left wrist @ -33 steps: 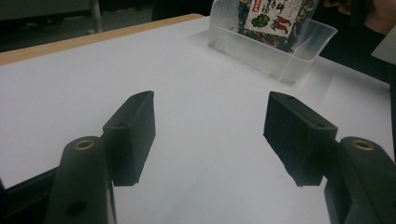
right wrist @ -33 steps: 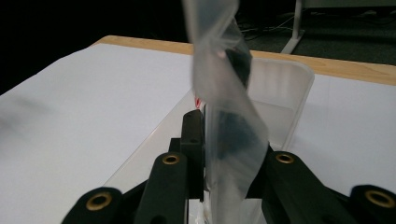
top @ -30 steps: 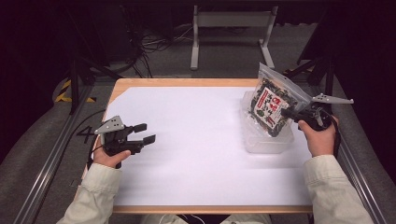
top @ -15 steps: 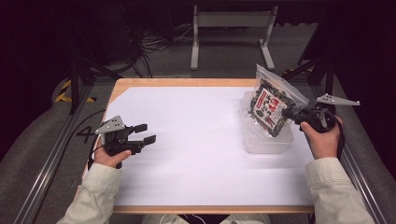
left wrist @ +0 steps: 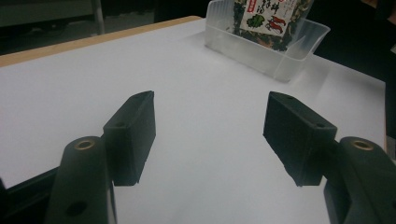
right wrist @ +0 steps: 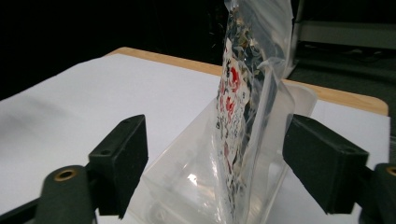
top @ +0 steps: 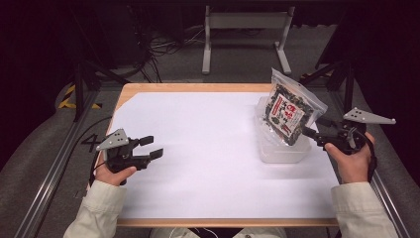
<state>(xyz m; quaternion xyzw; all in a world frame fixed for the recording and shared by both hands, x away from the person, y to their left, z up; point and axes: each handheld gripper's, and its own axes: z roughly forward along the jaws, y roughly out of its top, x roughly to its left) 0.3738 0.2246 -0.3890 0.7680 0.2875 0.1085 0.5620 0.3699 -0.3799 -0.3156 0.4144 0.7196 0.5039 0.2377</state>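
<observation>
Snack packet stands upright in clear tub, right of frame on bench | right hand-held gripper jaws apart beside it, apparently released | left hand-held gripper open, empty, lower left | placing looks done.

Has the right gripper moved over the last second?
Yes, slightly. In the high view the right gripper has backed away from the clear container toward the table's right edge, its jaws open beside the snack bag.
</observation>
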